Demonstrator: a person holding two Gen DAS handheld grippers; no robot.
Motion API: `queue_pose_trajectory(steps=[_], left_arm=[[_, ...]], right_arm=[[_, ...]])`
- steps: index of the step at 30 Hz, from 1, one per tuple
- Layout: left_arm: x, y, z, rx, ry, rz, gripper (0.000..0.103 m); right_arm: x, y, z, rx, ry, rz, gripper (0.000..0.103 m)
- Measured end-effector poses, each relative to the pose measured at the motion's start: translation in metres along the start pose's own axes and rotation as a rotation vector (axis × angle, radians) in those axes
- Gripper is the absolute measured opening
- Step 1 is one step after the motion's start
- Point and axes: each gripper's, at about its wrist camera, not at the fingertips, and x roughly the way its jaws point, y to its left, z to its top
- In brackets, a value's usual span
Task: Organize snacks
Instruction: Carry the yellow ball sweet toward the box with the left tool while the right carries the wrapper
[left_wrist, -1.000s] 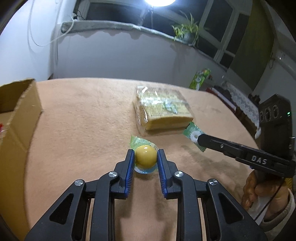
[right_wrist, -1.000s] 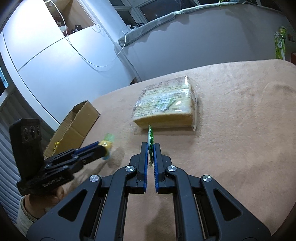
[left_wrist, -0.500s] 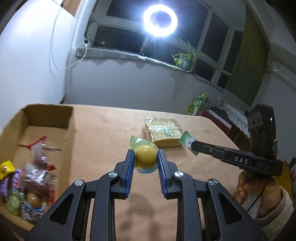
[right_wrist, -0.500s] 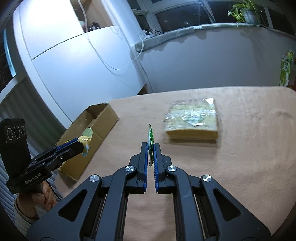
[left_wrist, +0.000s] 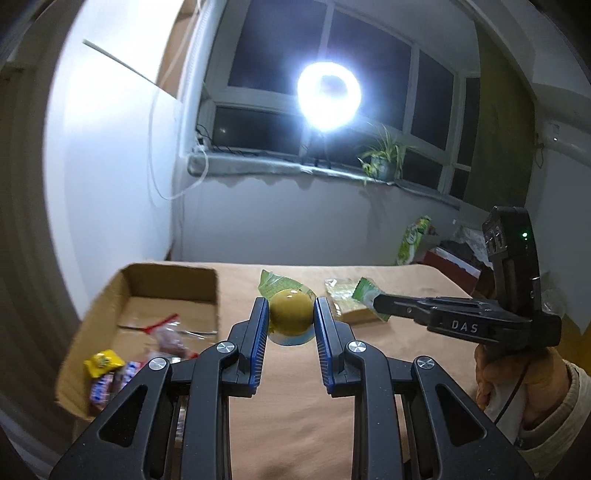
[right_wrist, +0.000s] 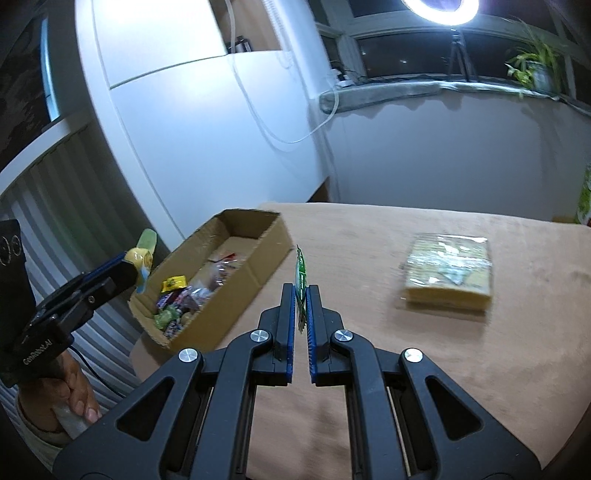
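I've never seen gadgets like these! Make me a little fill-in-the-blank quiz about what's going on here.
1. The left gripper is clamped on a round ____ jelly cup.
2. The right gripper pinches a thin ____ packet.
3. Loose snacks already lie inside the ____ box.
4. The wrapped cake lies on the ____, outside that box.

Missing words: yellow; green; cardboard; table

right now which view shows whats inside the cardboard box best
The right wrist view: it looks down into the cardboard box, showing the pile of wrapped snacks. The left wrist view shows the box blurred, with part of its contents behind the left gripper.
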Motion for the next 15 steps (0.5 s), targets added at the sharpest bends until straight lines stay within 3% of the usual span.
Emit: queue_pose_trajectory(steps=[15], left_arm=[[-0.012, 0.062, -0.014, -0.071, -0.001, 0.115, 0.023]], right_arm=[[0.064, 0.076, 0.020, -0.111, 0.040, 0.120, 0.006]])
